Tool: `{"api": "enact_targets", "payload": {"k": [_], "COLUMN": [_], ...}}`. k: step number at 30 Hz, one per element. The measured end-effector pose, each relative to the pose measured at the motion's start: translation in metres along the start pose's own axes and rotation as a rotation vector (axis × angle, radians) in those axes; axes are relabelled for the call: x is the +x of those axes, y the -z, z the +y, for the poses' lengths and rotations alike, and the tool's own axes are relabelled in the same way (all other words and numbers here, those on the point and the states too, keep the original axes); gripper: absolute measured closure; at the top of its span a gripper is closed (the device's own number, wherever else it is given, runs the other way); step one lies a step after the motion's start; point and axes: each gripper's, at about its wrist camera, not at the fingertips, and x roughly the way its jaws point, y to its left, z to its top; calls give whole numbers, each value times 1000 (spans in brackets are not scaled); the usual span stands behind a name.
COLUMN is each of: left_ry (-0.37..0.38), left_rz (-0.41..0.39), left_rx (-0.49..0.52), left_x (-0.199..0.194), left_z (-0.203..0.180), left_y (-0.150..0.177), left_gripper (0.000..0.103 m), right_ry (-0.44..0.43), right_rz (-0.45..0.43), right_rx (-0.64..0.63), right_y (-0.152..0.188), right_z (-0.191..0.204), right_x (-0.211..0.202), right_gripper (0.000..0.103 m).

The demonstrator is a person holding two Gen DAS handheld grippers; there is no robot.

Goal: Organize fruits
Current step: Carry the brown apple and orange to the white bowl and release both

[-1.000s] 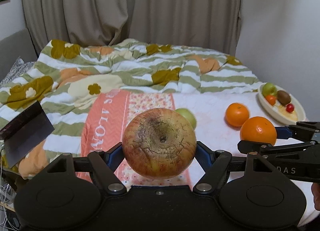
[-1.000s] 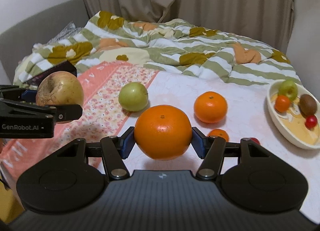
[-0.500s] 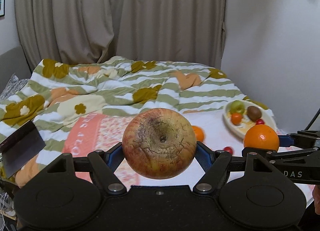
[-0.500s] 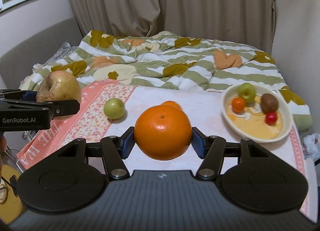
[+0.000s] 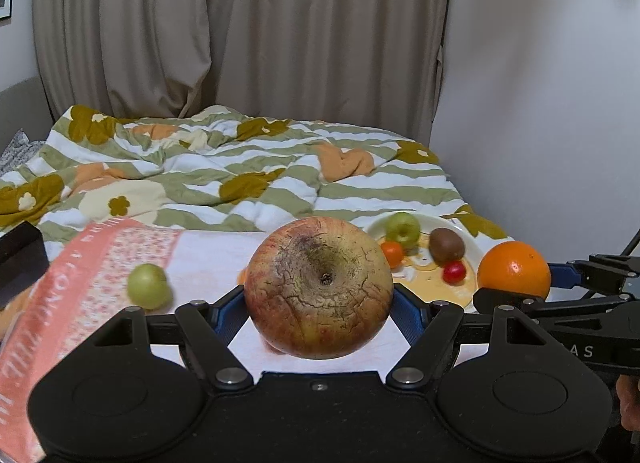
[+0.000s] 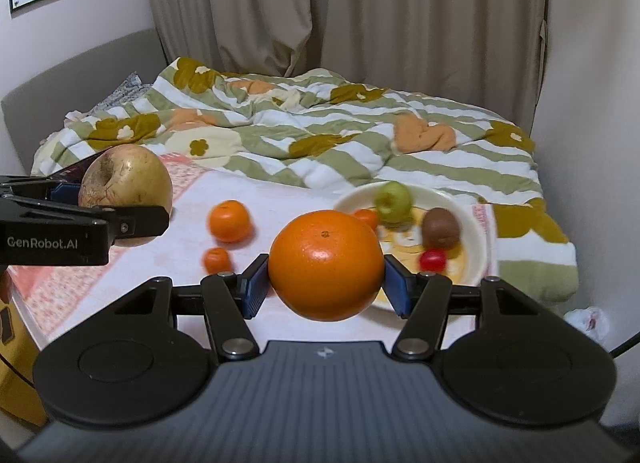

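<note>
My left gripper [image 5: 319,313] is shut on a large cracked reddish apple [image 5: 319,309], held above the bed. The right gripper [image 6: 325,285] is shut on a big orange [image 6: 325,265], seen also in the left wrist view as the orange [image 5: 514,269] at the right. A cream oval plate [image 6: 476,223] lies beyond the orange and holds a green apple [image 6: 393,201], a kiwi [image 6: 441,227], a red cherry tomato [image 6: 433,259] and a small orange fruit [image 6: 366,217]. Loose on the white sheet lie a mandarin [image 6: 229,221], a smaller one [image 6: 216,259] and a green apple [image 5: 148,285].
A striped floral duvet [image 6: 320,135] is bunched behind the fruit. A pink patterned cloth [image 5: 68,303] covers the left of the bed. Curtains [image 5: 240,31] and a white wall [image 5: 540,103] close off the back and right. A dark flat object [image 5: 20,255] sits at the left edge.
Both grippers have pulled back and risen, each still gripping its fruit. The view has swung right, so the plate now sits closer to centre, just beyond the held fruits.
</note>
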Motion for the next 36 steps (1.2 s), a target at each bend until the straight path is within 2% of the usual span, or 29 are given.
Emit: {"api": "enact_targets", "payload": {"k": [8, 14, 24, 27, 36], "left_ry": [9, 44, 86, 83, 119], "left_rz": [20, 51, 130, 130, 180], "left_rx": [24, 61, 141, 199, 266], "left_x": [44, 91, 158, 166, 184], "left_z": [-42, -63, -82, -90, -100], "left_y": [-8, -10, -2, -3, 1], "left_gripper": [25, 25, 25, 25, 24], "right_ry": [24, 48, 89, 104, 145], "right_rz": [7, 22, 58, 67, 77], "right_rx": [46, 82, 130, 148, 180], "right_y": [0, 3, 8, 10, 13], "right_z": [-56, -85, -106, -110, -117], "right_x": [20, 41, 66, 71, 76], "right_gripper": [28, 28, 28, 28, 28]}}
